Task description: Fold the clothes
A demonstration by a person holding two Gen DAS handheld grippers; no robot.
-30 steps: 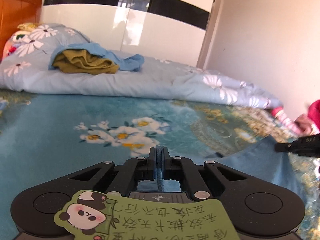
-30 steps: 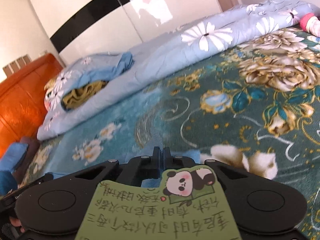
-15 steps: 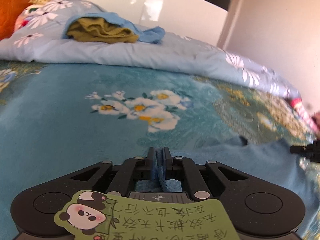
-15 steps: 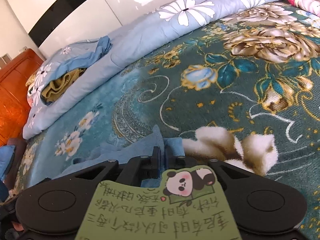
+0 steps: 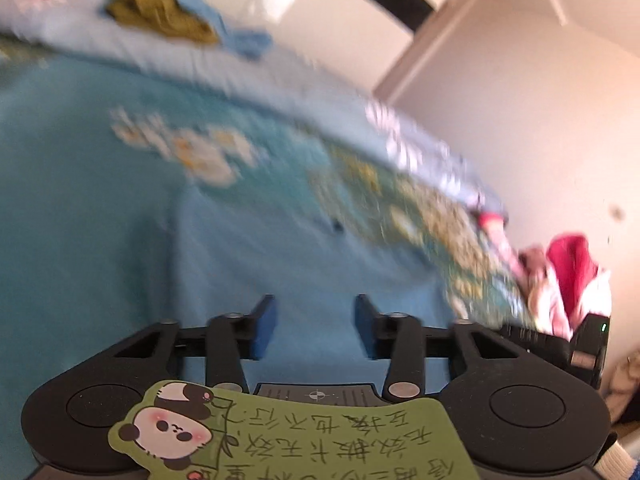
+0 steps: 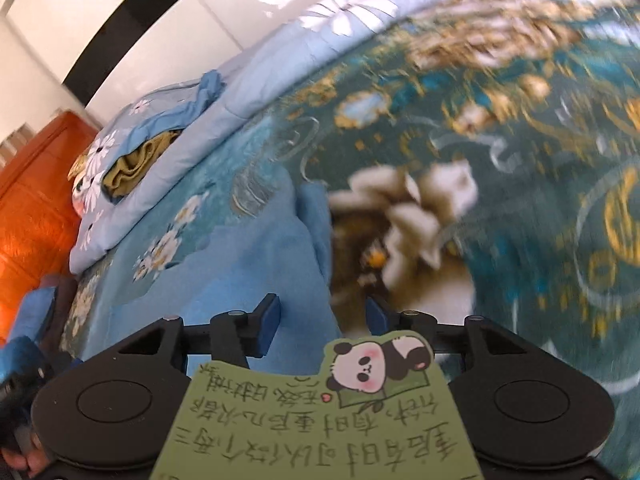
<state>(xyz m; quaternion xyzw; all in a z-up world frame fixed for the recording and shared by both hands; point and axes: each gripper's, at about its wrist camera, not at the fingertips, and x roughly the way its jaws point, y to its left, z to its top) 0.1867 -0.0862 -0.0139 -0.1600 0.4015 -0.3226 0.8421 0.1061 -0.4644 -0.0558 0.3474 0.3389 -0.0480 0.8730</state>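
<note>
The left gripper stands with its two blue-padded fingers spread wide and nothing between them. Under and ahead of it lies the blue garment, a soft, matte piece of cloth spread flat on the bedspread, its left edge running toward 11 o'clock. The left wrist view is blurred, so finer folds cannot be told.

The right gripper is likewise parted, its blue pads holding nothing. In this view the blue garment fills the space from 9 to 12 o'clock ahead of the fingers, with a thicker folded edge at its right side standing toward 12 o'clock. To the right of that edge the bedspread shows a teal ground with gold scrolls and large cream flowers.

Toward 10 o'clock a pale blue quilt printed with white daisies lies rolled along the far side of the bed. On it rests a crumpled olive cloth partly wrapped by a light blue cloth. At 9 o'clock stands a glossy orange wooden headboard. A green paper sticker with a cartoon panda and handwriting lies on the right gripper's black body.
</note>
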